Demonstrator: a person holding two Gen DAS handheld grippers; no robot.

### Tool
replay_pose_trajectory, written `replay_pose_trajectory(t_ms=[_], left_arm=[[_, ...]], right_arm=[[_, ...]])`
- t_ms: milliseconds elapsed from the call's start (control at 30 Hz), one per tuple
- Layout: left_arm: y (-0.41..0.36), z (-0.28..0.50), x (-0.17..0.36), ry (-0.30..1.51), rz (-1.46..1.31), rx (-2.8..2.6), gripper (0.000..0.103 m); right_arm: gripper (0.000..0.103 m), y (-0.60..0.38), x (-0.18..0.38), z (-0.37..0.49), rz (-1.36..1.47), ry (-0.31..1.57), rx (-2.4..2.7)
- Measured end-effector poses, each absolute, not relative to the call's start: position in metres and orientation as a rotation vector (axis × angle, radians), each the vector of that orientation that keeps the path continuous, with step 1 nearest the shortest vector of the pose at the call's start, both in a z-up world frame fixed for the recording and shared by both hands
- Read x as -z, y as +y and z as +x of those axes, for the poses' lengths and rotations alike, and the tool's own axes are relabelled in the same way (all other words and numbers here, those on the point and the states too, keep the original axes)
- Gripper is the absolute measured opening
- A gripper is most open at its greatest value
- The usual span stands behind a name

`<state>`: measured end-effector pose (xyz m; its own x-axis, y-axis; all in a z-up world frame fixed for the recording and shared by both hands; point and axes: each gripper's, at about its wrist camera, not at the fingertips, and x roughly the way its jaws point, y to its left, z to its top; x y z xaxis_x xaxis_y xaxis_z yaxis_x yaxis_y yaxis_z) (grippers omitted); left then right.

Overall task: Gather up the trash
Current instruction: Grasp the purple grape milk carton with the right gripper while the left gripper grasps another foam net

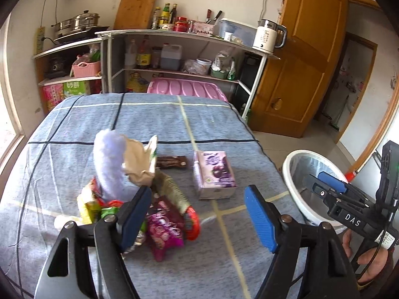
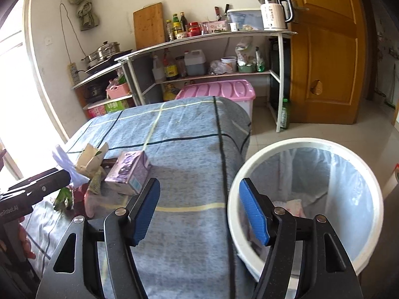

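Observation:
A pile of trash lies on the blue checked table cloth (image 1: 174, 119): a white tissue (image 1: 109, 159), a torn beige carton (image 1: 142, 162), a pink wrapper (image 1: 164, 229), a brown bar wrapper (image 1: 172, 162) and a purple drink box (image 1: 215, 172). My left gripper (image 1: 197, 216) is open and empty, just in front of the pile. My right gripper (image 2: 199, 209) is open and empty, over the table's right edge beside the white bin (image 2: 369, 186). The bin also shows in the left wrist view (image 1: 289, 172). The purple box (image 2: 129, 169) and carton (image 2: 91, 159) show at the left in the right wrist view.
The bin has a clear liner with some trash at the bottom (image 2: 289, 206). Behind the table stand shelves of bottles and pots (image 1: 174, 54), a pink storage box (image 1: 187, 89) and a wooden door (image 1: 304, 57). Tiled floor (image 2: 311, 132) lies to the right.

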<state>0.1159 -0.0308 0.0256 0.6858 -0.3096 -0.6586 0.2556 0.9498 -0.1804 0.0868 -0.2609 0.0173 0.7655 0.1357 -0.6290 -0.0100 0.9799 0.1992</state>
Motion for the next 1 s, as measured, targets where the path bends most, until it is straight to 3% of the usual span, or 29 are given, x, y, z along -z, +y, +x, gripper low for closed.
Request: replay_pose_trajectory(t_ms=[400,833,1000], left_arm=[[0.042,0.135,-0.002,0.783,-0.183,0.205,0.079],[0.045,0.166,0.007,0.767,-0.115,0.158,0.078],[0.043,0.172,0.011,0.772,-0.115,0.157,0.062]], right_arm=[[0.072,-0.195,0.003,0.138,0.166,0.777,-0.162],[0.073,-0.172,0.019,0.172,0.165,0.832,-0.177],[0.072,-0.166,0.025,0.176,0.146,0.851,-0.185]])
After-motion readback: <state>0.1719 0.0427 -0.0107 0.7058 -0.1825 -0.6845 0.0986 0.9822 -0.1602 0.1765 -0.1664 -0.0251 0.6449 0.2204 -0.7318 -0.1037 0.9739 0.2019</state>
